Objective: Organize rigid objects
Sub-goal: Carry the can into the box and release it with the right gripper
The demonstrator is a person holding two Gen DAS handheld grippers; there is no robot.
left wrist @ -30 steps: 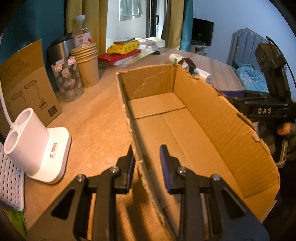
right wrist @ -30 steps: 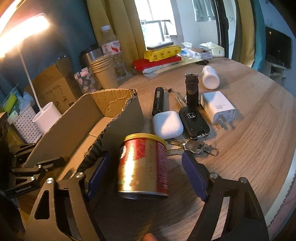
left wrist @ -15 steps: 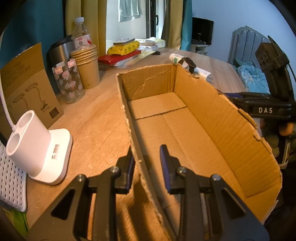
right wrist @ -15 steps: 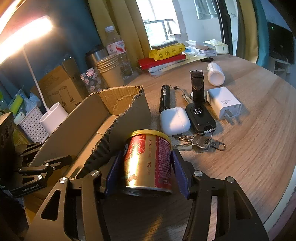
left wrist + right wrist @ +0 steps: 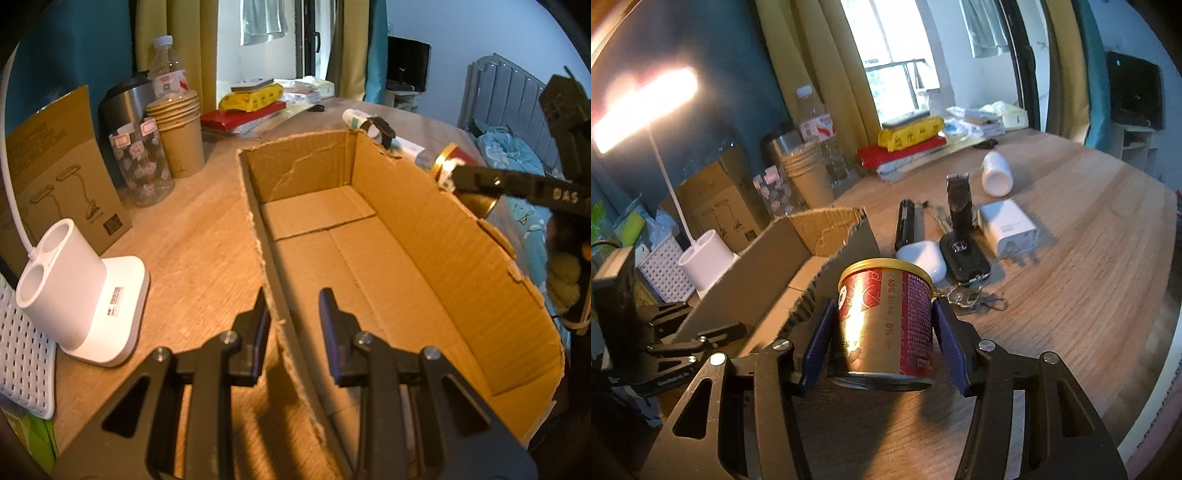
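— So, what does the right gripper point(image 5: 884, 334) have?

— It has the red and gold can point(image 5: 886, 317). The two blue pads squeeze the can from both sides. The jaws have just been closing, and the can is between them. The can is tipped a bit and looks lifted off the wooden table point(image 5: 1071, 266), right beside the cardboard box point(image 5: 783, 254).

— And the left gripper point(image 5: 293, 325)?

— Its jaws are pulled in as far as they go, one on each side of the near wall of the box. I cannot tell if they really pinch it. The box is empty inside.

— What else is on the table?

— A white earbud case point(image 5: 923, 256), a black car key point(image 5: 964, 254) with more keys on a ring, a black flashlight point(image 5: 905, 223), a white charger point(image 5: 1008, 227) and a small white bottle point(image 5: 995, 173). They all lie near each other, past the can.
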